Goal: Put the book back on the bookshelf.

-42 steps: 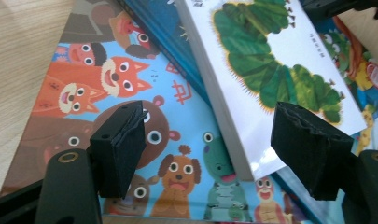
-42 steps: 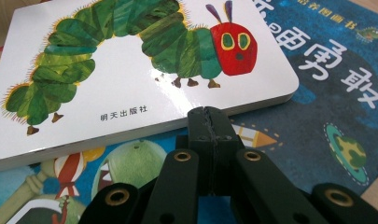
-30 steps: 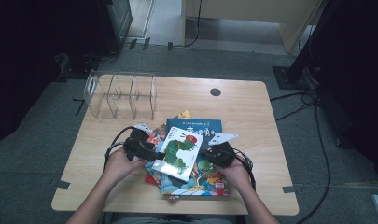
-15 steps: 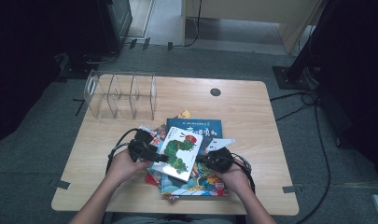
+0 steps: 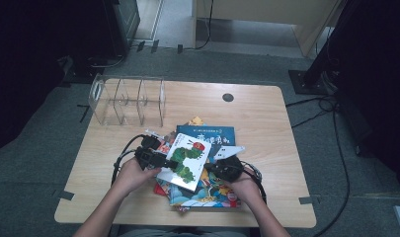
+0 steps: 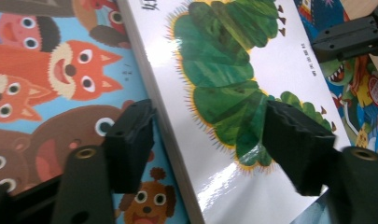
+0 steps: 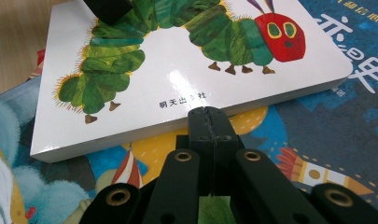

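Observation:
A white board book with a green caterpillar [image 5: 185, 159] [image 6: 233, 74] [image 7: 177, 60] lies tilted on top of a pile of picture books. My left gripper [image 5: 163, 161] [image 6: 210, 135] is at its left edge. Its jaws stand open and have just been closing, one beside the spine and one over the cover, with the book's edge between them. My right gripper [image 5: 216, 166] [image 7: 207, 119] is shut with nothing in it, its tips against the book's right side edge.
Under the white book lie a blue book [image 5: 213, 136] [image 7: 345, 107], a fox-and-bear book [image 6: 60, 70] and other colourful books [image 5: 202, 191]. A clear acrylic divider rack [image 5: 128, 101] stands at the back left. A dark grommet hole [image 5: 227, 97] sits near the table's far edge.
My right hand has edged slightly toward the near edge. The caterpillar book and my left hand stay about where they were.

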Action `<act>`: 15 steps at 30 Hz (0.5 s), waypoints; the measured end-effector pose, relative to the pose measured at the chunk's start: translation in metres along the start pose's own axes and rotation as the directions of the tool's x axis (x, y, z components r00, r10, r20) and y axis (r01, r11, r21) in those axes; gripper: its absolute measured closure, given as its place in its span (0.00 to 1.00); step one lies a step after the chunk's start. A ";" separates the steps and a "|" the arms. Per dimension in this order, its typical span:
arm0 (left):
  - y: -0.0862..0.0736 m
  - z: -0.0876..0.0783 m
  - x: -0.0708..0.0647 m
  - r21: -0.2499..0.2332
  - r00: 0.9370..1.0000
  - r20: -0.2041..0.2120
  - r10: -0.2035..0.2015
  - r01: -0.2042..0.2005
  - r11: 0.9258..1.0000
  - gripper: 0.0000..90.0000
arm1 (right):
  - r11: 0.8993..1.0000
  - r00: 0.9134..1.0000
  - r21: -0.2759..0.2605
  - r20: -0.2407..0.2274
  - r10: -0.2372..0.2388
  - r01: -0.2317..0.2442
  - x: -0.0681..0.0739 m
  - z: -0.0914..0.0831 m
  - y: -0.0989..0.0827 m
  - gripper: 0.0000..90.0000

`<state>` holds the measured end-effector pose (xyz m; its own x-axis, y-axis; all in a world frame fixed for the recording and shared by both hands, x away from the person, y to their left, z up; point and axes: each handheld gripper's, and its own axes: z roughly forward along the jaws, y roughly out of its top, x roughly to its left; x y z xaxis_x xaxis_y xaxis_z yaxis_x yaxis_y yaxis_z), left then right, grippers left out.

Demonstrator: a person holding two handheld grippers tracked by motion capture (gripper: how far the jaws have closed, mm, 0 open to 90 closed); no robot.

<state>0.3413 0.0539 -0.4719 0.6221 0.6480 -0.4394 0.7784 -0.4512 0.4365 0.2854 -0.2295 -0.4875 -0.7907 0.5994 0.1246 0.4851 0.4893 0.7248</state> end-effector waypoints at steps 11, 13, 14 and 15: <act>0.005 0.006 -0.017 0.033 0.992 -0.123 0.004 0.000 0.999 0.27 | 1.000 1.000 -0.005 0.013 0.013 -0.013 0.003 0.001 0.000 1.00; 0.007 0.003 -0.013 0.035 0.993 -0.113 -0.044 0.048 0.998 0.32 | 1.000 1.000 -0.006 0.013 0.018 -0.018 0.003 0.002 0.000 1.00; 0.008 0.002 -0.011 0.035 0.992 -0.108 -0.062 0.066 0.997 0.37 | 1.000 1.000 -0.006 0.012 0.022 -0.022 0.003 0.001 0.000 1.00; 0.009 0.001 -0.010 0.037 0.992 -0.102 -0.074 0.078 0.996 0.40 | 1.000 1.000 -0.007 0.011 0.021 -0.020 0.002 0.002 0.000 1.00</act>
<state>0.3425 0.0428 -0.4644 0.5508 0.7390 -0.3879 0.8272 -0.4216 0.3715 0.2842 -0.2271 -0.4883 -0.7766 0.6160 0.1322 0.4985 0.4725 0.7268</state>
